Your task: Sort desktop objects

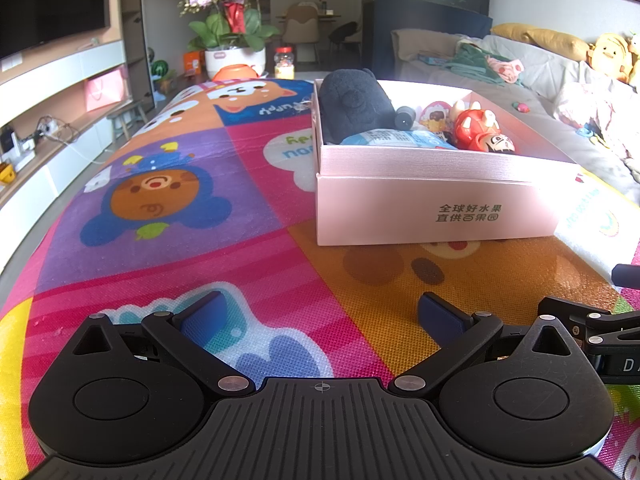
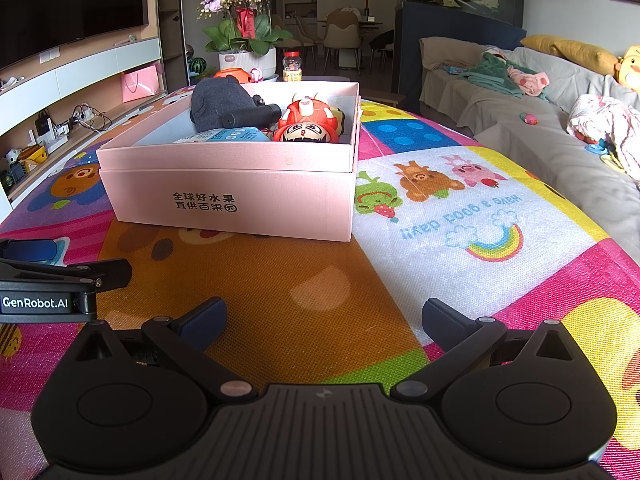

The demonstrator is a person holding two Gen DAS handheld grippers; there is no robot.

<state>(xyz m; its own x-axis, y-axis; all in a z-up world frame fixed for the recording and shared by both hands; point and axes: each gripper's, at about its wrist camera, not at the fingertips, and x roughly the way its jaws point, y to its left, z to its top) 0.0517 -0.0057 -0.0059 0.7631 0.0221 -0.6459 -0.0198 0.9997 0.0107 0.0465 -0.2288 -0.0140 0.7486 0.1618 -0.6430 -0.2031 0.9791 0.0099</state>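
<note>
Pink box sits on the cartoon play mat, ahead of both grippers.

Inside it lie a dark plush toy, a blue packet, a red horned figure and a black cylinder. Left gripper and right gripper hover low over the mat side by side, jaws spread wide, holding nothing.

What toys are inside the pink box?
Inside the pink box: a dark plush toy, a black cylinder, a red horned figure and a blue packet. Anything beneath them is hidden.
</note>
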